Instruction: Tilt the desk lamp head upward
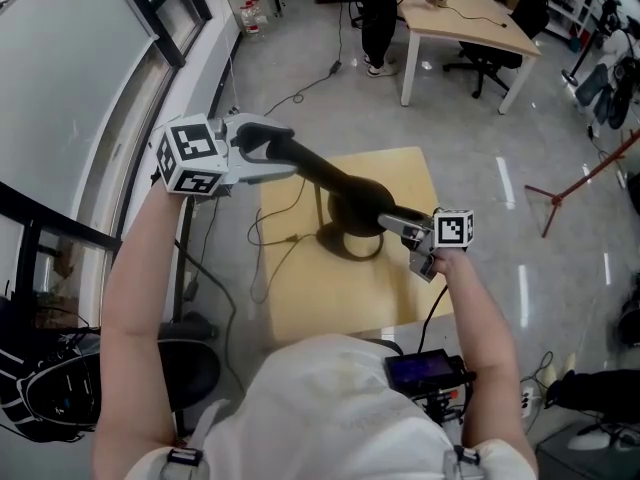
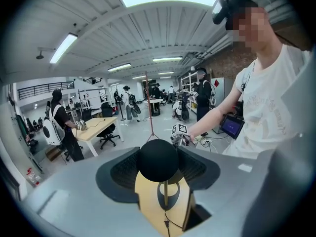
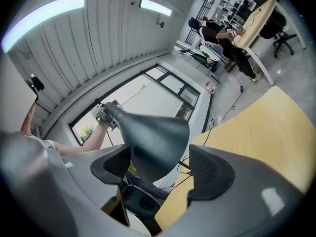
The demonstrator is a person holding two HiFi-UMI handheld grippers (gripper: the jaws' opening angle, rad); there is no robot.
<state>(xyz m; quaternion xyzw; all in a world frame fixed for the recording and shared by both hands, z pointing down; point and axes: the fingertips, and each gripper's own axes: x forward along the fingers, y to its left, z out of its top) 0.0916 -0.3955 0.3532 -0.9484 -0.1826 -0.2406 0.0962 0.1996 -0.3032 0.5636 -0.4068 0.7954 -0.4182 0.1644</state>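
Observation:
A black desk lamp stands on a small wooden table (image 1: pixel 330 303), its ring base (image 1: pixel 350 244) under the long cone-shaped head (image 1: pixel 325 176). My left gripper (image 1: pixel 272 154) is shut on the narrow rear end of the head (image 2: pixel 158 159), with a pad against each side. My right gripper (image 1: pixel 392 224) is open around the wide mouth of the head (image 3: pixel 155 137); a thin gap shows at the right pad. The left gripper view looks down past the head to the lamp's stem and base (image 2: pixel 167 196).
The lamp's cable (image 1: pixel 262 258) trails off the table's left edge to the floor. A window wall runs along the left. A desk (image 1: pixel 470 18) with a chair and a standing person is far behind. A red stand (image 1: pixel 580 178) leans at the right.

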